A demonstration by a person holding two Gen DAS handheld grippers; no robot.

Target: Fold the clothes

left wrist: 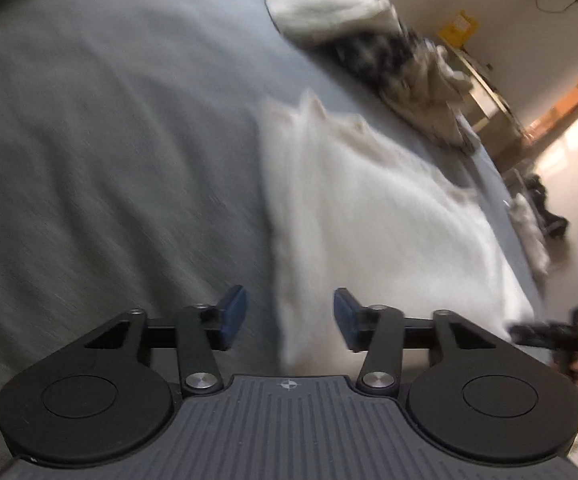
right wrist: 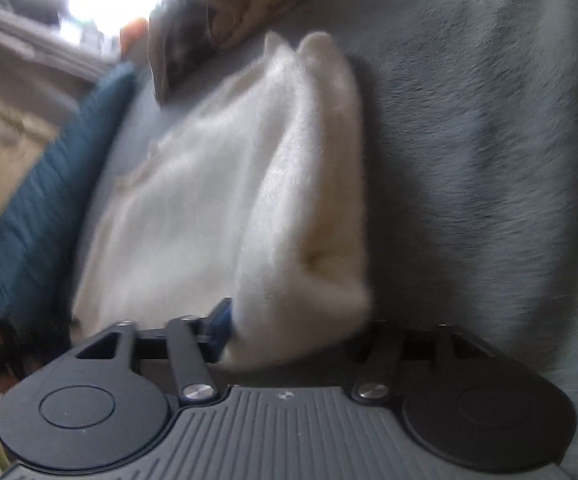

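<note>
The left gripper hangs with its jaws parted and nothing between the blue pads. Just ahead of the jaws and to their right lies the white garment, spread on the grey bedcover. Further ahead sits a heap of unfolded clothes. The right gripper is also released: a fold of the same white garment bulges between its jaws, but no pad visibly pinches it.

The fleecy cloth looks light, soft and floppy. It will likely sag, so grasping corners or a folded edge seems best.

Only the left view shows the heap clearly, while the right view alone shows a blue cushion left of the jaws.
</note>
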